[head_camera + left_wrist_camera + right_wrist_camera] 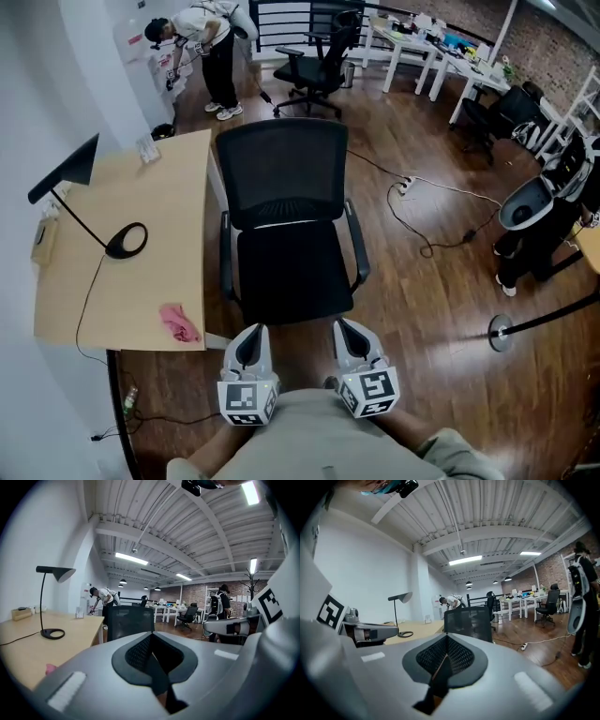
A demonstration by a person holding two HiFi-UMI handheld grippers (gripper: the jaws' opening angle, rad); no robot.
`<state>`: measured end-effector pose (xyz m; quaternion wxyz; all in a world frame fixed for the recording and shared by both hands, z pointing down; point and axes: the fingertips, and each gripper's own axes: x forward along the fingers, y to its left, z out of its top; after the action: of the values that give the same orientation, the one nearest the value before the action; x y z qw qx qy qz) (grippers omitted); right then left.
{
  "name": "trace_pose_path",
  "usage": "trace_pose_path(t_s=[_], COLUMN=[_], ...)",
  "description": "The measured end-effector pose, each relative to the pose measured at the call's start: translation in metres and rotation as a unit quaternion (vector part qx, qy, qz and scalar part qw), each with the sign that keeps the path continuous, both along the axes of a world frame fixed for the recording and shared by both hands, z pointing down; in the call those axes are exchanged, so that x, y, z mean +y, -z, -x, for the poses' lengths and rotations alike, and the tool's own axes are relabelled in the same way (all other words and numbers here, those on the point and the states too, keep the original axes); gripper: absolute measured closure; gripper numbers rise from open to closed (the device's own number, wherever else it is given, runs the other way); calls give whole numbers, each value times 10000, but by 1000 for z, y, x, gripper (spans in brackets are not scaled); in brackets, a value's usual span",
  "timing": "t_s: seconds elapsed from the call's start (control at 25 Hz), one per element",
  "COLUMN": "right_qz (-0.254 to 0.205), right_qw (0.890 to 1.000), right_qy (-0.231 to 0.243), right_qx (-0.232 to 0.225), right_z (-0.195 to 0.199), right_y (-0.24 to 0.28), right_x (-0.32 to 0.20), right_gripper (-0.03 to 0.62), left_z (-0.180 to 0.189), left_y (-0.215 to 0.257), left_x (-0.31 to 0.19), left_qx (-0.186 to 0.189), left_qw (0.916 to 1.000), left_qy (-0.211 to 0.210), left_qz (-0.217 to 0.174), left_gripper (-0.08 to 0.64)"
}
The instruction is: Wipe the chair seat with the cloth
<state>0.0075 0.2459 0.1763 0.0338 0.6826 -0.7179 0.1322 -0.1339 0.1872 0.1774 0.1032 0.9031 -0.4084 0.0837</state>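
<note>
**A:** Where does the cloth lie?

**B:** The pink cloth (179,322) sits crumpled on the wooden desk (141,291), near the desk's front corner on the chair's side. Nothing touches it. The left gripper view catches a small pink edge of it (50,669) low on the left, on the desk top.

**A:** And the chair?

**B:** The black chair (291,234) stands just beside the desk's right edge. Its mesh back is on the far side and its seat (292,277) is turned toward the person. Both gripper views look straight at the chair's back.

**A:** How do the tongs stand?

**B:** The left tongs (250,336) and the right tongs (348,330) are held side by side, low in the head view. Their tips point at the seat's front edge. They are close to it, though contact cannot be made out. The cloth is well to the left of the left tongs.

**A:** Open or closed?

**B:** In its own view the left tongs (151,634) have their jaws pressed together, with nothing between them. The right tongs (446,637) are the same, jaws fully closed and holding nothing.

**A:** What else is about?

**B:** A black lamp (94,220) stands on the desk's left part on a ring-shaped base. A person (202,47) bends over by the far white wall.
</note>
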Motion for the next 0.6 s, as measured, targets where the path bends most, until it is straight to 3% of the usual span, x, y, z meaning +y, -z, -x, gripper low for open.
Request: trace_pose_path(t_s=[0.12,0.24,0.6], right_qz=[-147,-225,-267], right_qw=[9999,9994,9964], right_qy=[39,219,765], right_qx=[-58,-114,-265], right_z=[-24,-39,-51], right_y=[5,5,7], right_x=[31,60,96], right_gripper=[592,592,592], left_z=[-32,-53,-71], left_y=[6,-9,-17], left_x=[30,64,118], left_qx=[-71,-209,-519], left_qw=[9999,9998,9982], left_qy=[-40,28,275], left_qz=[-148,-39,-152], left_gripper=[555,555,555])
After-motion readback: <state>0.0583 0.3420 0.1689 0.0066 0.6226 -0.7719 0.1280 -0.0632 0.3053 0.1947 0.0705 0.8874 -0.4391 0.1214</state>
